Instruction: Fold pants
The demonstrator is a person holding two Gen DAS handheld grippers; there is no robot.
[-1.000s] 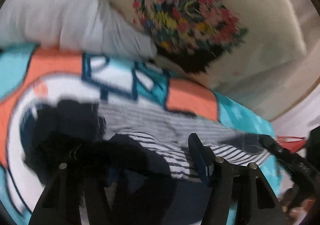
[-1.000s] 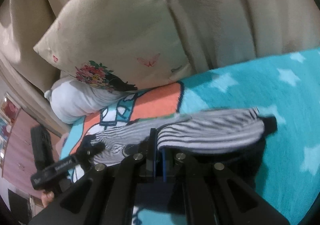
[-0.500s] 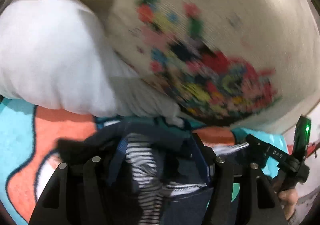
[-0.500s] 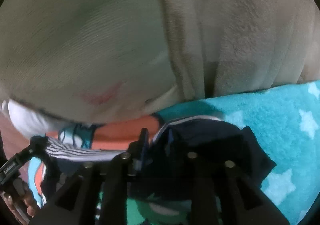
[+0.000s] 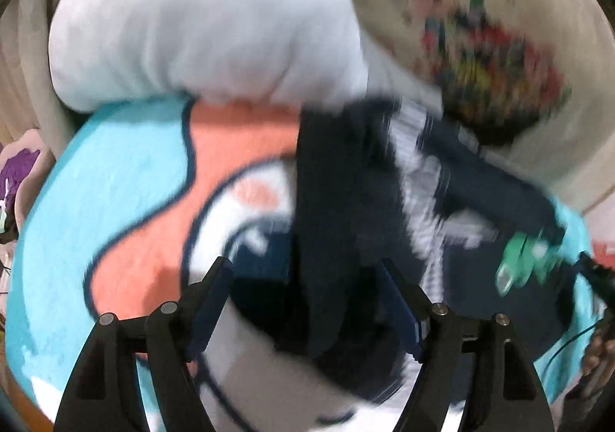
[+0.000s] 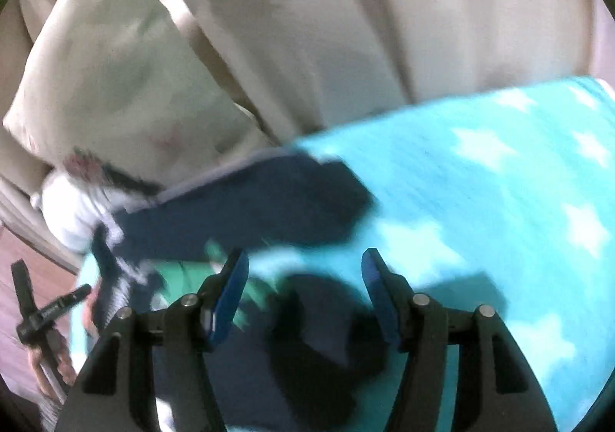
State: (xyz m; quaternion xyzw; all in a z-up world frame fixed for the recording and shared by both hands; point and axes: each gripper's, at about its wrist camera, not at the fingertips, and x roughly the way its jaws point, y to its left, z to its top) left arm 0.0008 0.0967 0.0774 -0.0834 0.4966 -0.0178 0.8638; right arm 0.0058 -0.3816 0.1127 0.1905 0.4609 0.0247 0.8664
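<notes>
both views motion-blurred, pants edges smeared | left tool [image 5: 303, 301] spread wide, grips nothing | right tool [image 6: 301, 289] spread wide, released | navy pants [image 6: 246, 216] lie on teal blanket [image 6: 480, 178] beside pillows [image 5: 207, 20]

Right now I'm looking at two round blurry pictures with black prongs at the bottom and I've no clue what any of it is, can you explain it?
No robot here: a person holds a two-finger gripper in each hand, and each carries a fisheye camera looking along its fingers, hence the round, bent pictures. One picture is from the left gripper, the other from the right gripper. The black prongs with blue pads are their fingers; both stand open and hold nothing.

Below lies a turquoise blanket with white stars and an orange and white pattern. On it sit dark navy pants with a striped lining, partly folded. Behind are a white pillow, a cream floral pillow and a beige curtain. Everything is motion-blurred.
</notes>
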